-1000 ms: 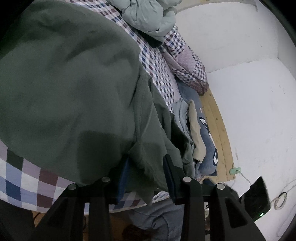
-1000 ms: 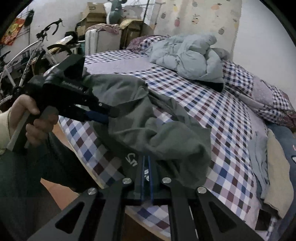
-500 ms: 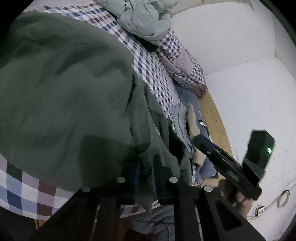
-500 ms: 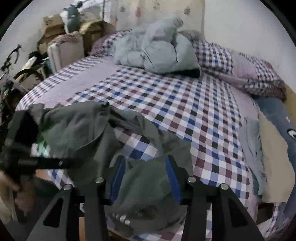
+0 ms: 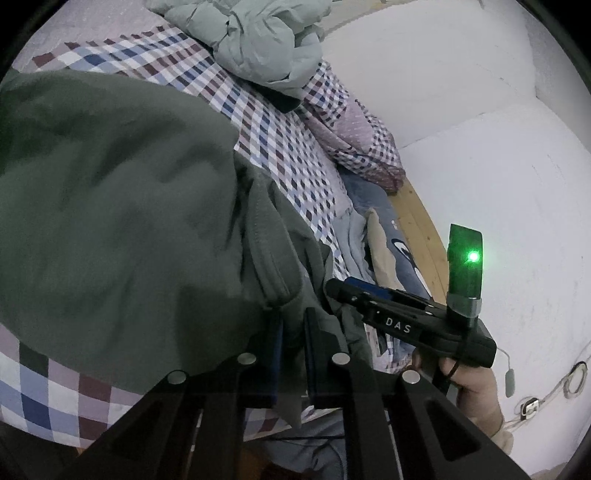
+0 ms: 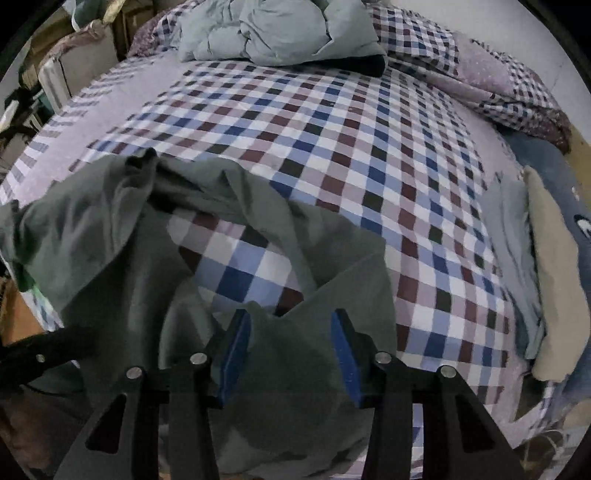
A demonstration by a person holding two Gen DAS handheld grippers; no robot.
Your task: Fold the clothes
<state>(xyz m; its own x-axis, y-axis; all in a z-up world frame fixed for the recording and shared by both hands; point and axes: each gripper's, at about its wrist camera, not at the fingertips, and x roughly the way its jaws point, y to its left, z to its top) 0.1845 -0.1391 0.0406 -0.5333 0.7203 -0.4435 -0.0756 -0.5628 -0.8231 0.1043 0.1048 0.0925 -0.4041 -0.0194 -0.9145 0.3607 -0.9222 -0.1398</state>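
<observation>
A dark green garment (image 5: 110,203) lies crumpled on the checked bed sheet (image 5: 258,110) near the bed's front edge. My left gripper (image 5: 293,325) is shut on a fold of its edge, with fabric pinched between the blue pads. In the right wrist view the same green garment (image 6: 92,229) spreads left and under my right gripper (image 6: 291,321). That gripper stands open above the cloth, pointing steeply down, its pads (image 6: 236,343) not pressing on it. The right gripper (image 5: 332,288) also shows in the left wrist view, held by a hand (image 5: 469,384), close to the right of my left fingers.
A pale bunched duvet (image 6: 277,29) and checked pillows (image 6: 498,81) sit at the head of the bed. Folded beige and grey clothes (image 6: 546,258) lie along the right edge by a blue plush (image 6: 546,162). Boxes and clutter (image 6: 74,55) stand at left. A white wall (image 5: 480,147) is at right.
My right gripper let go of the green garment, opened, and swung right and downward. My left gripper closed on the garment's edge and stayed in place.
</observation>
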